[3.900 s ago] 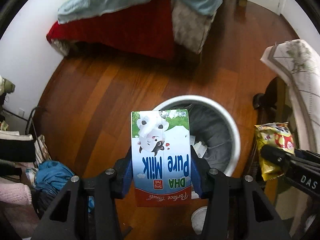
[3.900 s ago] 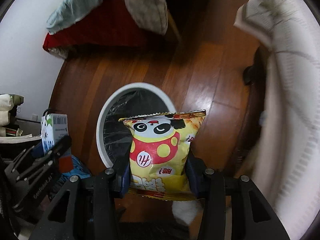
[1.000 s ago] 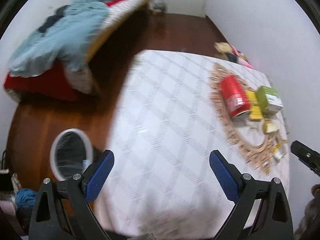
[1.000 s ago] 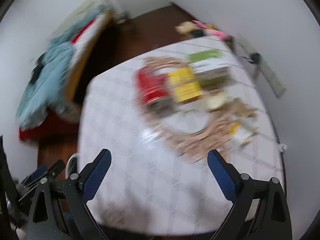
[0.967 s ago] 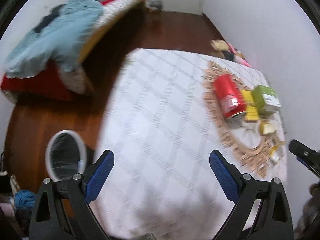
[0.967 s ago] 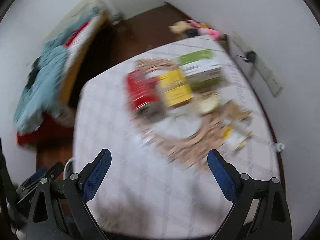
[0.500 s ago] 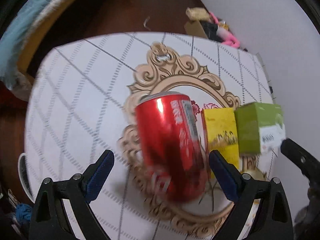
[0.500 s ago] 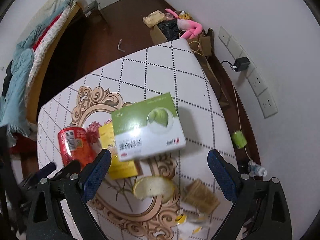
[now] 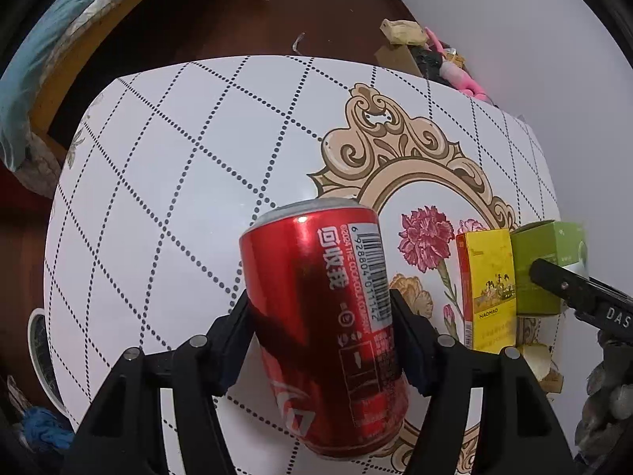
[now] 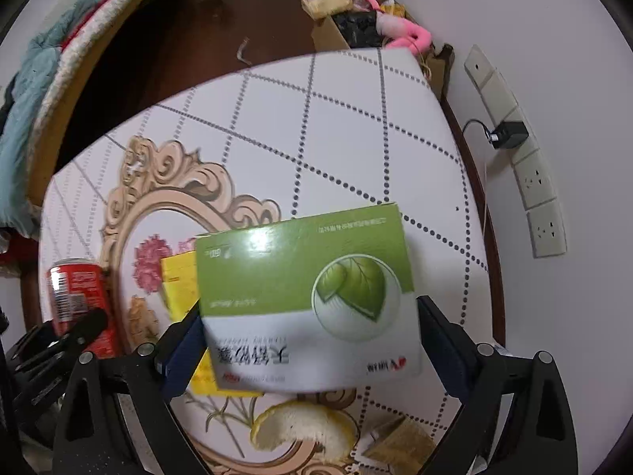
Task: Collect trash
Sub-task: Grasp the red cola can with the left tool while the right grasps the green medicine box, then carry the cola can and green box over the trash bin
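My left gripper [image 9: 320, 336] is shut on a red soda can [image 9: 324, 316] that stands upright on the white patterned table [image 9: 178, 166]. The can also shows in the right wrist view [image 10: 77, 297] with the left gripper around it. My right gripper [image 10: 308, 340] is closed around a green and white box [image 10: 308, 297], its pads against the box's two sides. The box shows in the left wrist view [image 9: 542, 269], next to a yellow box [image 9: 488, 289] that stands on the table. The yellow box lies partly hidden under the green one in the right wrist view [image 10: 180, 281].
A fruit peel [image 10: 304, 429] and a small brown carton [image 10: 399, 441] lie on the near part of the table. The white trash bin [image 9: 41, 348] stands on the floor at the table's left. A wall with sockets [image 10: 542, 213] runs along the right. A bed [image 9: 47, 39] is at far left.
Both grippers dropped their earlier milk carton and snack bag, swung to the table, closed in on the can and the green box, and have shut on them.
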The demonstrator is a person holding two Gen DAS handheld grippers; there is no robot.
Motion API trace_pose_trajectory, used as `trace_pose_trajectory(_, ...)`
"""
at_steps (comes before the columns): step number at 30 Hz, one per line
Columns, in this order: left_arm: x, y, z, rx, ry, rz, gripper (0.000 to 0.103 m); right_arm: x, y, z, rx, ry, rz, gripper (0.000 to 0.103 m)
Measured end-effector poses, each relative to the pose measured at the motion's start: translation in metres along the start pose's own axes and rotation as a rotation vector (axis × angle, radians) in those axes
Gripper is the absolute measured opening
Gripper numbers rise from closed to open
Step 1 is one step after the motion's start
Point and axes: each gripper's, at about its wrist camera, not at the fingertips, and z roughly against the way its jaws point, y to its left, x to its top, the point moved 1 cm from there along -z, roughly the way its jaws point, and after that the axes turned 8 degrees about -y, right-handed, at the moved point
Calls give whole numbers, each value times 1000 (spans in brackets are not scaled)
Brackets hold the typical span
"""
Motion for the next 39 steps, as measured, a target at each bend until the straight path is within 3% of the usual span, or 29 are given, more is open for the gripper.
trace_pose_trajectory(19,-3,-28,2,128,-92,-167,61,-5,3,5,-32,-66,30,93)
trace_pose_trajectory(29,-13,-30,77,147,-277,-201,61,-29,14,81,16,-239,46,92)
trace_pose_trajectory(39,-52,6,179,111,-415,-178,61,-93,67,172,128,-360,87,92)
